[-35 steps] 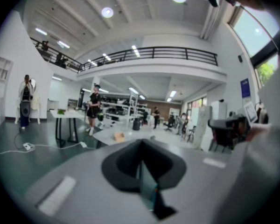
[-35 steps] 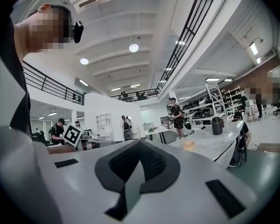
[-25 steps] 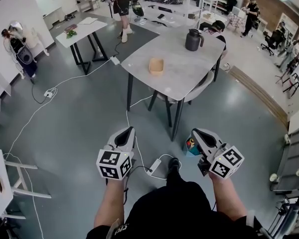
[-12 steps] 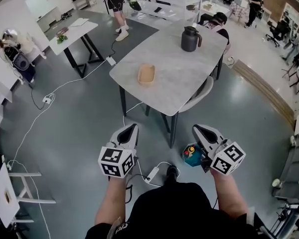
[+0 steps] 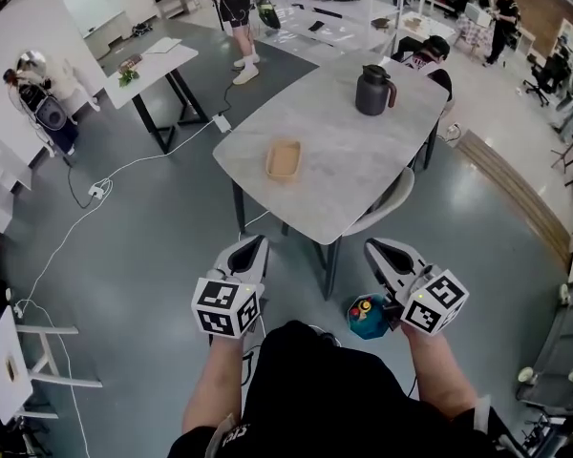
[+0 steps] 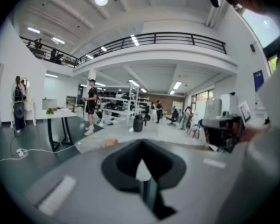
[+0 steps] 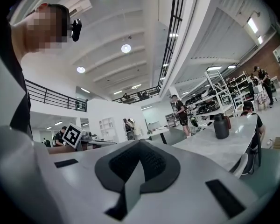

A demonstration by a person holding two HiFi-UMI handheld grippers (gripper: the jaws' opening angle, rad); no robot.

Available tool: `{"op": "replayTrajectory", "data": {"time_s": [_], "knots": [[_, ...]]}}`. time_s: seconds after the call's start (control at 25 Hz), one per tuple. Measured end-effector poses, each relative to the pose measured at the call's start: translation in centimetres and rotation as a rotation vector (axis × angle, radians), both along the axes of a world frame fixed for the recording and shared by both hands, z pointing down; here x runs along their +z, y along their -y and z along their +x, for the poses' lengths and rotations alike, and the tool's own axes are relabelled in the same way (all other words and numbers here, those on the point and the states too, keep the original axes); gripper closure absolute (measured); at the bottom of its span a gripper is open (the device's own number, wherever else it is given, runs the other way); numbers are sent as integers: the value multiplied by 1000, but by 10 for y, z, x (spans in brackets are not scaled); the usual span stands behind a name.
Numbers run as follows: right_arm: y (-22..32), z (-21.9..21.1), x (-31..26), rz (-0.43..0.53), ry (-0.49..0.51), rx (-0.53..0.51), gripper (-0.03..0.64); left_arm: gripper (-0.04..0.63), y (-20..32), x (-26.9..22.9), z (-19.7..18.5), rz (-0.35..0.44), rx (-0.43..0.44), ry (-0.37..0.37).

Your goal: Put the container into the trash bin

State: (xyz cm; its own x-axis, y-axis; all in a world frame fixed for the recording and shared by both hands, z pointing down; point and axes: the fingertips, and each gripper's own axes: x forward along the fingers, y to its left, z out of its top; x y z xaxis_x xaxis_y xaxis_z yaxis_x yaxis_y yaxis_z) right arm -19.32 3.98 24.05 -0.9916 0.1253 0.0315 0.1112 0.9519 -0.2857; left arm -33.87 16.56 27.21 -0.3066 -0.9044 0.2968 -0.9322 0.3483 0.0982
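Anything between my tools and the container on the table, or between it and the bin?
Nothing visible does. The container lies alone on the table, only floor and tabletop between it and the left tool and right tool; the jug stands well beyond. The trash bin sits on the floor by the right tool.

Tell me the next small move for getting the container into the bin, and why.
Probably step up to the table and open the left gripper toward the tan container. Both it and the right gripper are shut, empty and well short of the container on the tabletop; the teal bin stands on the floor beside the right gripper.
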Motion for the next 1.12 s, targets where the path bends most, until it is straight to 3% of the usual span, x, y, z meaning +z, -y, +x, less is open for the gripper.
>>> {"op": "replayTrajectory", "data": {"time_s": [0.36,0.64,0.84,1.12], "knots": [[19,-19,9,-1,-20,-8,623,586,27,8,-23,4,8,5],[56,-67,23,6,-54,25,623,580,74,30,-77,-15,51,10],[91,-111,32,-11,-91,48,621,569,120,51,-122,-67,115,5],[114,-161,75,-79,-167,55,621,502,173,110,-164,-212,233,-2]]}}
